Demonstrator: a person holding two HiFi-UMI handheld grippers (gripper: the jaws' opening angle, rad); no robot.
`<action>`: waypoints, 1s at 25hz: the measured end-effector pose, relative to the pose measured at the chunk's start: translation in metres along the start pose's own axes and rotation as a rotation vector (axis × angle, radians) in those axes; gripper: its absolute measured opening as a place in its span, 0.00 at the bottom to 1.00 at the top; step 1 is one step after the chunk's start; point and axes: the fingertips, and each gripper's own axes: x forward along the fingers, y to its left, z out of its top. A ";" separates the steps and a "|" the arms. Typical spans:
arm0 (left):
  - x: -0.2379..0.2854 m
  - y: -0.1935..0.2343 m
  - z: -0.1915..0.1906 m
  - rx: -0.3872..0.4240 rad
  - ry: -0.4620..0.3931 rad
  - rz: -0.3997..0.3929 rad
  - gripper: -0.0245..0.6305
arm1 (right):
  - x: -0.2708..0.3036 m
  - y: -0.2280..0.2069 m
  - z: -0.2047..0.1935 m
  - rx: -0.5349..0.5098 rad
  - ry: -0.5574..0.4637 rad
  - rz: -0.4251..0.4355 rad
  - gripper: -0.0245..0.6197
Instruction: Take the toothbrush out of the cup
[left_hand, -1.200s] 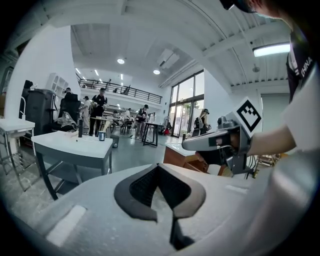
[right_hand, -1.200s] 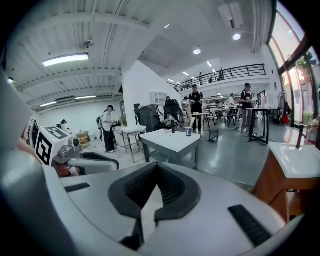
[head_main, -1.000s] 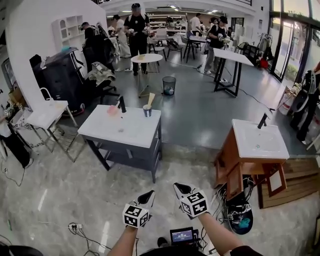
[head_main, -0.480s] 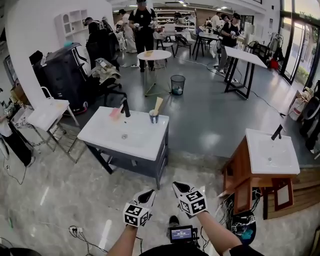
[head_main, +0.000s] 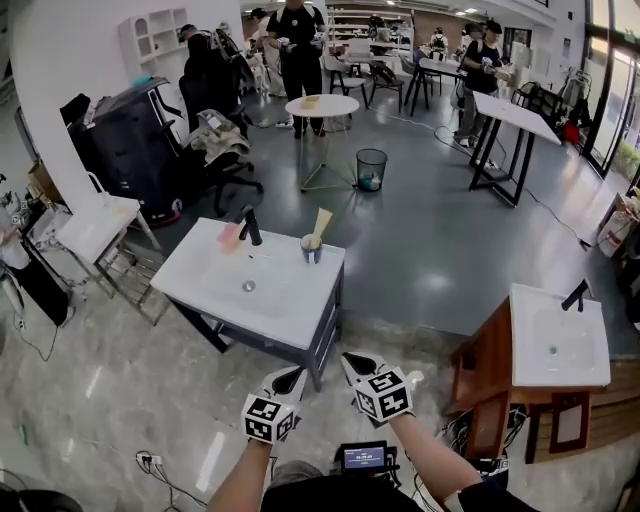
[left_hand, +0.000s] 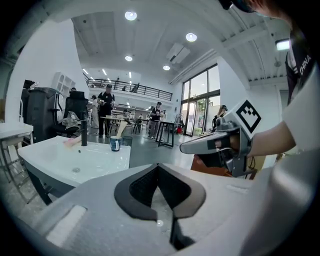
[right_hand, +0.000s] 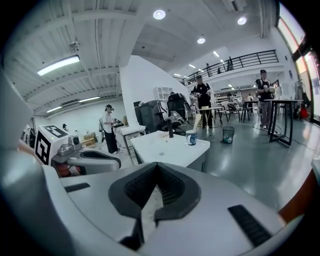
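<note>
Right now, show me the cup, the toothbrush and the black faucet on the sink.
cup (head_main: 312, 251), head view, its side wall.
toothbrush (head_main: 321, 224), head view, the part standing above the cup.
black faucet (head_main: 252, 230), head view, its upright body.

Left gripper (head_main: 289, 379): jaws together with nothing between them; held low in front of the body, pointing forward and slightly down.
Right gripper (head_main: 356, 365): jaws together, empty; just beside the left gripper without touching it, on the same heading.
Left forearm (head_main: 243, 482): bare, reaching forward from the bottom edge of the head view.
Right forearm (head_main: 436, 468): bare, angled in from the lower right.
</note>
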 end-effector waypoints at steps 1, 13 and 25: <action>0.006 0.004 0.000 -0.002 0.004 0.004 0.05 | 0.005 -0.004 0.002 0.005 0.002 0.006 0.05; 0.084 0.075 0.016 -0.012 0.010 0.028 0.05 | 0.080 -0.064 0.021 0.031 0.026 0.001 0.05; 0.178 0.187 0.062 0.012 0.020 -0.046 0.05 | 0.194 -0.125 0.082 0.038 0.049 -0.041 0.05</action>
